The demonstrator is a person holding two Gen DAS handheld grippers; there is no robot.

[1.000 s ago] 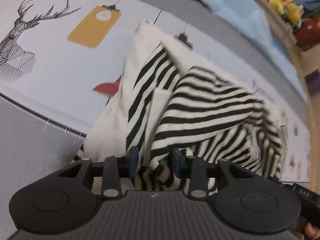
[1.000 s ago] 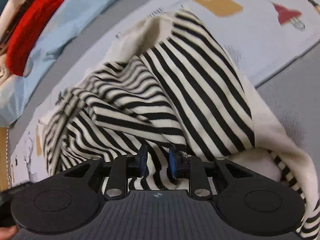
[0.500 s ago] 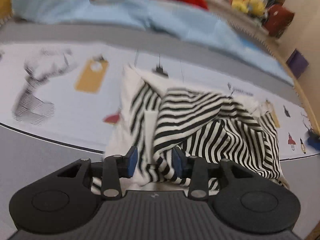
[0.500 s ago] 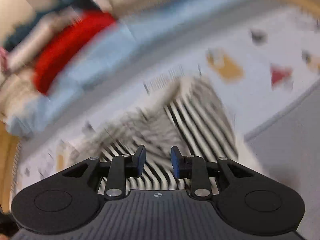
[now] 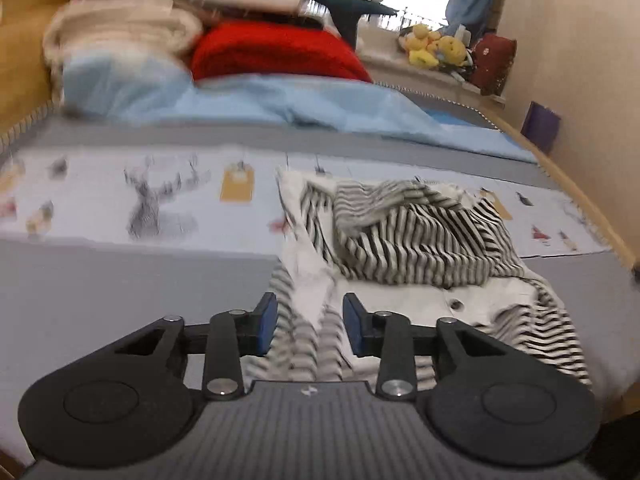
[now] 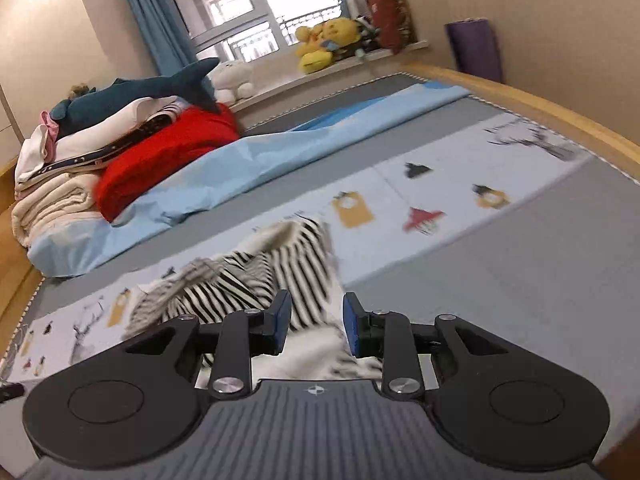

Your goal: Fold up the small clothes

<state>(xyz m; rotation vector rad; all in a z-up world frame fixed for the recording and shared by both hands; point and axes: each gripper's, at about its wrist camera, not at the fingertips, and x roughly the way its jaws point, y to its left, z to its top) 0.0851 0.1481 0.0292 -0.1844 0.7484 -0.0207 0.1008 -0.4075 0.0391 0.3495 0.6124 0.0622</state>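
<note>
A small black-and-white striped garment (image 5: 416, 232) with a plain white inside lies crumpled on the printed mat (image 5: 120, 200). In the right wrist view the garment (image 6: 256, 276) lies just beyond the fingers. My left gripper (image 5: 308, 326) is open and empty, raised above the garment's near hem. My right gripper (image 6: 314, 322) is open and empty too, above the garment's white edge. No cloth sits between either pair of blue pads.
A light blue sheet (image 5: 280, 104), a red blanket (image 5: 276, 54) and a stack of folded bedding (image 6: 60, 168) with a plush shark (image 6: 136, 92) lie at the far side. Plush toys (image 6: 324, 44) sit on the windowsill. A wooden bed frame (image 6: 540, 104) borders the mattress.
Both grippers have pulled back and tilted up from the garment, so the room shows. The gap between the right gripper's pads has widened. The garment stays crumpled on the mat.
</note>
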